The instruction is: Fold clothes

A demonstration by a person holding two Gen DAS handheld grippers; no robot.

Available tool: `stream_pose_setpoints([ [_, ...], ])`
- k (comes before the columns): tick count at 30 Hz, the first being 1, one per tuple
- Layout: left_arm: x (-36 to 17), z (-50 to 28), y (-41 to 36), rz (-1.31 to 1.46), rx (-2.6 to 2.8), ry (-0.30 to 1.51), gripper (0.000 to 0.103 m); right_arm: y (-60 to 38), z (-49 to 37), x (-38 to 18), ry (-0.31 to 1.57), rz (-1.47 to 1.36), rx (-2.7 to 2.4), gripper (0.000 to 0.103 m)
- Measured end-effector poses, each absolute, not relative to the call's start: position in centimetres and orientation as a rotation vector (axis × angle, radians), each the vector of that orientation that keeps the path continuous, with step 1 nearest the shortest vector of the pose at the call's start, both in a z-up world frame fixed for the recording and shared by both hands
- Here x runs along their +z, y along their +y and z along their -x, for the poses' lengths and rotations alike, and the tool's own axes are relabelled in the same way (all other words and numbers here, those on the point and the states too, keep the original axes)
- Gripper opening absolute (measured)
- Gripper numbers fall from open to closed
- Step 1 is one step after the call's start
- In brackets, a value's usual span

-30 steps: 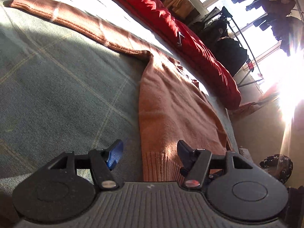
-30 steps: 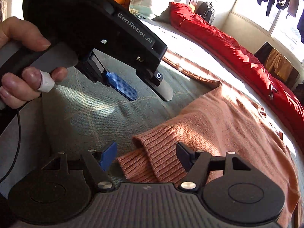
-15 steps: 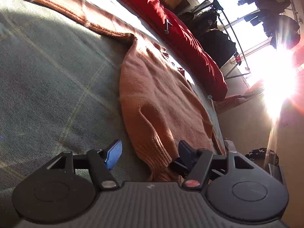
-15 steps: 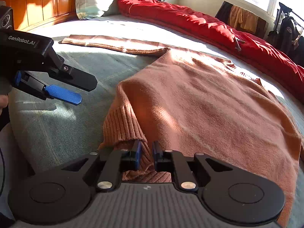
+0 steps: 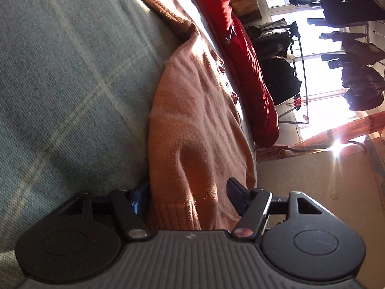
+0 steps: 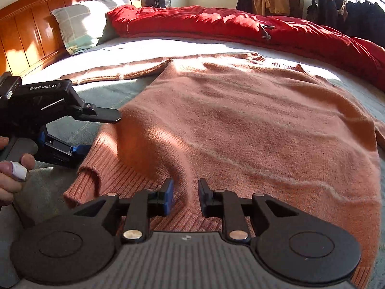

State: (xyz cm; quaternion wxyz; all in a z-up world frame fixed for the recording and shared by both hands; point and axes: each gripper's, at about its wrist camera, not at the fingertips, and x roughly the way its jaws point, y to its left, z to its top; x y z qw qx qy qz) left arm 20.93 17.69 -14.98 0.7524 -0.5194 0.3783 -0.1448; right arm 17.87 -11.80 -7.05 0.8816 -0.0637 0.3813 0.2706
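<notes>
A salmon-orange knit sweater (image 6: 252, 120) lies spread on the grey-green checked bed sheet (image 5: 60, 72), one sleeve (image 6: 115, 72) stretched out to the left. My right gripper (image 6: 185, 192) sits at the ribbed bottom hem. Its jaws are opening, and a low ridge of fabric runs up between the pads, which stand slightly apart from it. My left gripper (image 6: 101, 132) is open at the sweater's near left corner, one finger over the knit and the blue pad low beside its edge. In the left wrist view the sweater (image 5: 192, 120) fills the gap of the left gripper (image 5: 187, 190).
A red duvet (image 6: 240, 26) lies bunched along the far side of the bed. A checked pillow (image 6: 79, 26) and a wooden headboard (image 6: 28, 24) are at the far left. A person's hand (image 6: 12, 175) holds the left gripper. Dark clothes hang on a rack (image 5: 288, 72) by the window.
The right gripper closed on the hem, then parted a little. The left gripper came down and rolled, and its open jaws now straddle the sweater's corner.
</notes>
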Motion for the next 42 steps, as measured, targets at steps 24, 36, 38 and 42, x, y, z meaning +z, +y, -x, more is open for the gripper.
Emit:
stream_pose_setpoints([
  [24, -15.2, -20.1, 18.5, 1.302, -0.534, 0.638, 0.064, -13.9, -16.5, -4.2, 0.707, 0.043, 0.601, 0.045],
  [36, -8.3, -17.0, 23.7, 1.163, -0.428, 0.422, 0.053, -15.9, -16.7, -3.9, 0.693, 0.015, 0.552, 0.050],
  [38, -7.6, -16.8, 23.8, 1.082, -0.398, 0.441, 0.054, -16.2, -16.8, -3.9, 0.696, 0.005, 0.547, 0.050],
  [42, -7.3, -18.5, 21.6, 0.977, -0.408, 0.546, 0.056, -16.6, -17.0, -4.2, 0.705, -0.023, 0.534, 0.053],
])
